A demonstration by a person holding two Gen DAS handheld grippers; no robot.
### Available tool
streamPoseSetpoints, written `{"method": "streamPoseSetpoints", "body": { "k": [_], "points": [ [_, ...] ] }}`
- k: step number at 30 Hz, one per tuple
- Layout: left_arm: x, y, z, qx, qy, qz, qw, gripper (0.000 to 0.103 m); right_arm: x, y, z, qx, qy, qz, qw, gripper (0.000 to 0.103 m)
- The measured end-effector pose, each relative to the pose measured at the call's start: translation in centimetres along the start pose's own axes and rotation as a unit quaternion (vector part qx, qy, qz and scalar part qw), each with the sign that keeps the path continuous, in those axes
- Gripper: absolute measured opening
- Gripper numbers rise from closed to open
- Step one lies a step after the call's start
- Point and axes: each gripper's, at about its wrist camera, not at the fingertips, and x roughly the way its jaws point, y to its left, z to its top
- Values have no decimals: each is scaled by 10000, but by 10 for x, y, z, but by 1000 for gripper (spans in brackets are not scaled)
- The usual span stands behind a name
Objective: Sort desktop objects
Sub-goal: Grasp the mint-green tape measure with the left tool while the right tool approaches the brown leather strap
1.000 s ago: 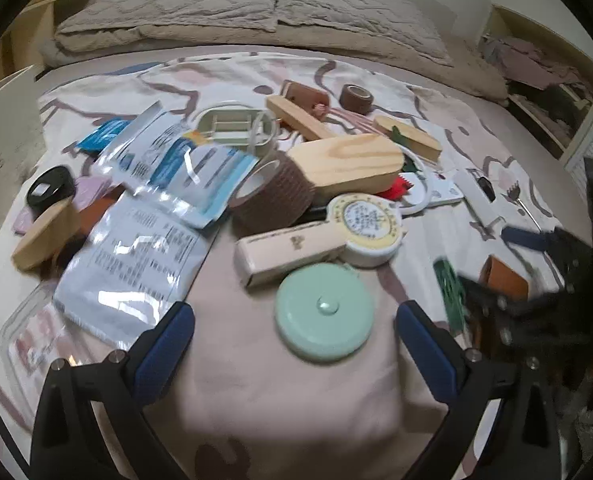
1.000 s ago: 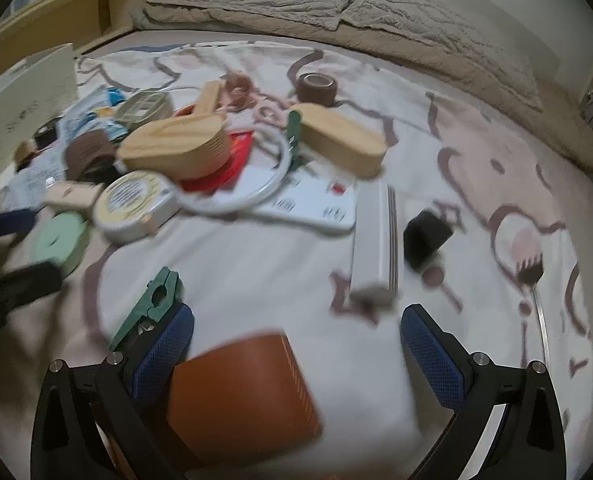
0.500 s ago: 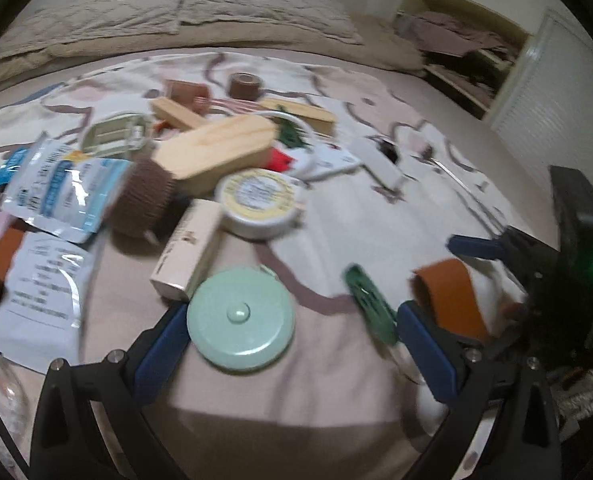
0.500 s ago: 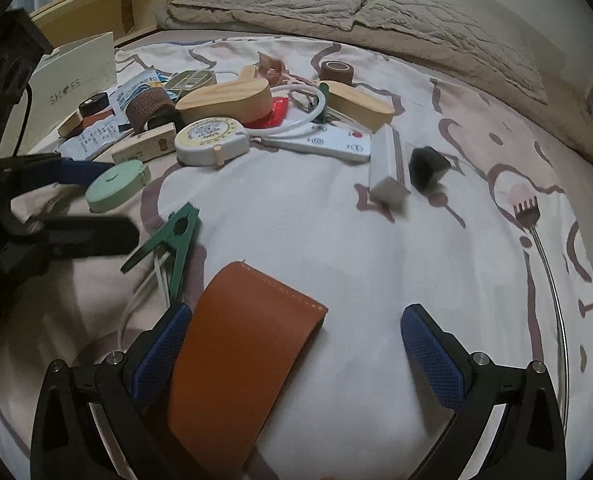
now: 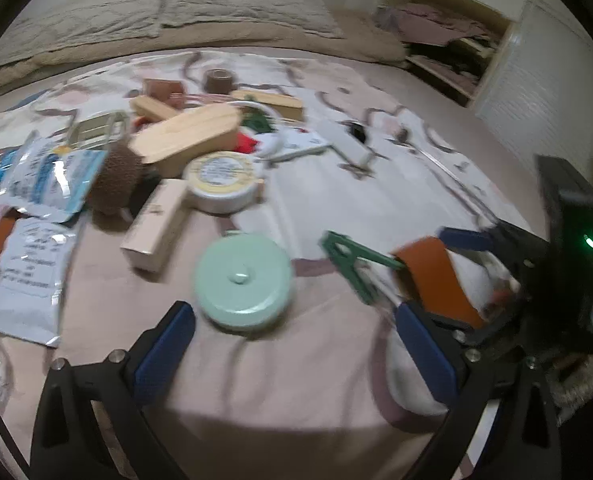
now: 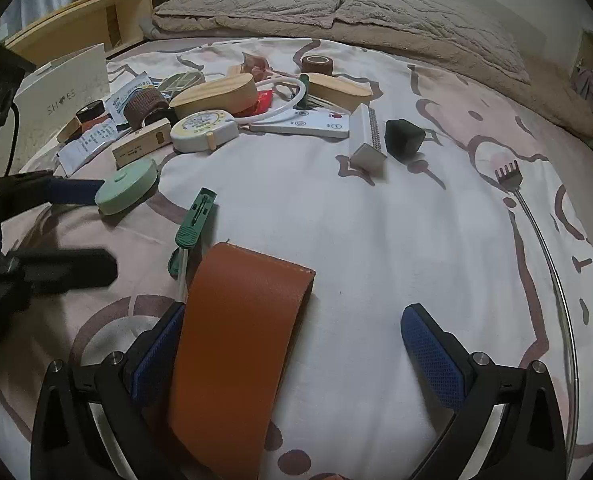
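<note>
The round mint-green tape measure (image 5: 243, 282) lies just ahead between the left gripper (image 5: 292, 350)'s closing, still-empty jaws, while the right gripper (image 6: 296, 354) gapes around the tan leather strap (image 6: 236, 344).

The left tongs (image 5: 292, 344) point steeply down toward the bed, their blue-padded fingers (image 5: 164, 350) spread wide; the jaws have just been closing a little, with nothing pressed between the pads; from the right wrist view the left tongs (image 6: 92, 228) appear at the left edge, dark and blurred; the right tongs (image 6: 292, 356) also tilt steeply down, jaws standing wide apart, the pads (image 6: 432, 354) gripping nothing; from the left wrist view the right tongs (image 5: 436, 276) sit at the right edge, close beside the left pair.
</note>
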Motion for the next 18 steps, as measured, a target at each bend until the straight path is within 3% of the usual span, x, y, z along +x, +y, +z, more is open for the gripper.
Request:
{"method": "streamPoseSetpoints", "body": {
  "k": [2,7,11,18],
  "points": [
    [2,3,2,-53,-42,371,9993,79,0,0,0,-5,-11,-10,10000,103],
    [5,6,6,-124,-68,577,9982,79,0,0,-2,-1,-71,-24,10000,103],
    [6,9,6,-228,-126,770,9967,67,0,0,-2,11,-83,-24,10000,103],
    [7,3,1,-83,-250,1131,9932,60,1,-1,-3,77,-106,27,9999,103]
  ]
}}
